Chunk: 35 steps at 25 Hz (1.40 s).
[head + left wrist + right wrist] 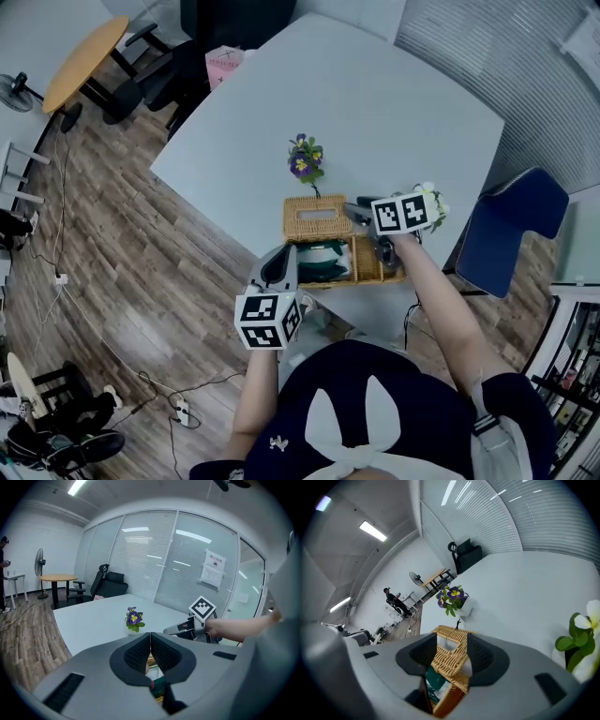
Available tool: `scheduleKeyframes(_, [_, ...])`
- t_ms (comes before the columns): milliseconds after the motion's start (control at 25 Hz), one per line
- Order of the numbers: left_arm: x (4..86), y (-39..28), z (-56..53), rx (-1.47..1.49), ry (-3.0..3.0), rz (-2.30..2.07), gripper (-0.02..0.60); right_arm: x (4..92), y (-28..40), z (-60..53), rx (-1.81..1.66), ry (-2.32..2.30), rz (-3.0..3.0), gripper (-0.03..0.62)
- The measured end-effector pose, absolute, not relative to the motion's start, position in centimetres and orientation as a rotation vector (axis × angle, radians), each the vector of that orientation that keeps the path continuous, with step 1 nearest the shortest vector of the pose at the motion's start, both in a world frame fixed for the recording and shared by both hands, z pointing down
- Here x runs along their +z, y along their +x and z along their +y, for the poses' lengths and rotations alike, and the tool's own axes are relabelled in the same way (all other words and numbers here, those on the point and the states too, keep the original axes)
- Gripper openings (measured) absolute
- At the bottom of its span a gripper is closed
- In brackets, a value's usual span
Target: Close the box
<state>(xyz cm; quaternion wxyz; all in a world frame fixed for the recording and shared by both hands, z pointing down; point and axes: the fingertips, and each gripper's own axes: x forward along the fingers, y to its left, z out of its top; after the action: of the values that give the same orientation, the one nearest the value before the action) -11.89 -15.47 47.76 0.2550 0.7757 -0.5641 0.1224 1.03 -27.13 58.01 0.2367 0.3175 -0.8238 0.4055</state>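
We see the wicker box [370,273] standing at the near edge of the white table [375,112], right in front of the person. It is open: its lid [317,218] is swung back toward the table's middle, with the oblong slot in it showing, and a green pack [323,255] lies in the body below.

The right gripper [357,214] reaches in from the box's right side. In the right gripper view its jaws [451,640] stand apart with the woven edge of the lid [447,660] filling the gap between the pads – we take it as clamped on the lid. The green pack [436,679] shows just under that edge.

The left gripper [279,270] hangs at the box's left end, by the table's near edge. In the left gripper view its jaws [150,641] are pressed together with nothing between them – only wicker and a bit of green show below.

A pot of purple flowers [305,159] stands just behind the lid, further from the edge. A white flower [433,201] sits by the right gripper's marker cube, near the table's right edge. A blue chair [511,230] stands beyond that edge.
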Motion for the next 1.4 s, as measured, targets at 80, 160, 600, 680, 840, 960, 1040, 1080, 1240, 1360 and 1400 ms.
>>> scheduleKeyframes(80, [47.9, -12.0, -15.7, 0.336, 2.104, -1.530, 0.023, 58.8, 0.9, -27.5, 1.135, 0.857, -2.243, 0.203])
scheduleKeyframes(160, [47.9, -12.1, -16.0, 0.339, 2.105, -1.528, 0.023, 59.3, 0.8, -28.0, 1.151, 0.852, -2.229, 0.198])
scheduleKeyframes(600, [49.0, -12.0, -17.2, 0.360, 2.105, -1.487, 0.023, 63.1, 0.4, -29.7, 1.283, 0.773, -2.104, 0.199])
scheduleKeyframes(680, [49.2, -12.1, -17.4, 0.361, 2.103, -1.483, 0.023, 63.9, 0.6, -30.1, 1.295, 0.770, -2.075, 0.201])
scheduleKeyframes(840, [49.6, -12.3, -17.7, 0.361, 2.095, -1.478, 0.023, 65.1, 0.7, -30.7, 1.322, 0.766, -2.032, 0.202])
scheduleKeyframes(960, [50.0, -12.3, -17.8, 0.366, 2.091, -1.469, 0.023, 65.7, 0.6, -30.8, 1.382, 0.758, -2.010, 0.202])
scheduleKeyframes(1040, [50.2, -12.3, -17.8, 0.370, 2.091, -1.463, 0.023, 66.2, 0.5, -30.7, 1.413, 0.743, -1.990, 0.202])
scheduleKeyframes(1080, [50.2, -12.3, -17.8, 0.370, 2.092, -1.461, 0.023, 66.5, 0.5, -30.6, 1.427, 0.735, -1.978, 0.202])
scheduleKeyframes(1240, [50.3, -12.5, -17.7, 0.369, 2.088, -1.461, 0.023, 67.2, 0.5, -30.4, 1.491, 0.706, -1.943, 0.201])
scheduleKeyframes(1360, [50.6, -12.7, -17.7, 0.370, 2.080, -1.468, 0.023, 67.6, 0.3, -30.1, 1.525, 0.671, -1.935, 0.195])
scheduleKeyframes(1400, [50.6, -12.8, -17.7, 0.370, 2.078, -1.470, 0.023, 67.6, 0.2, -30.0, 1.541, 0.662, -1.935, 0.184])
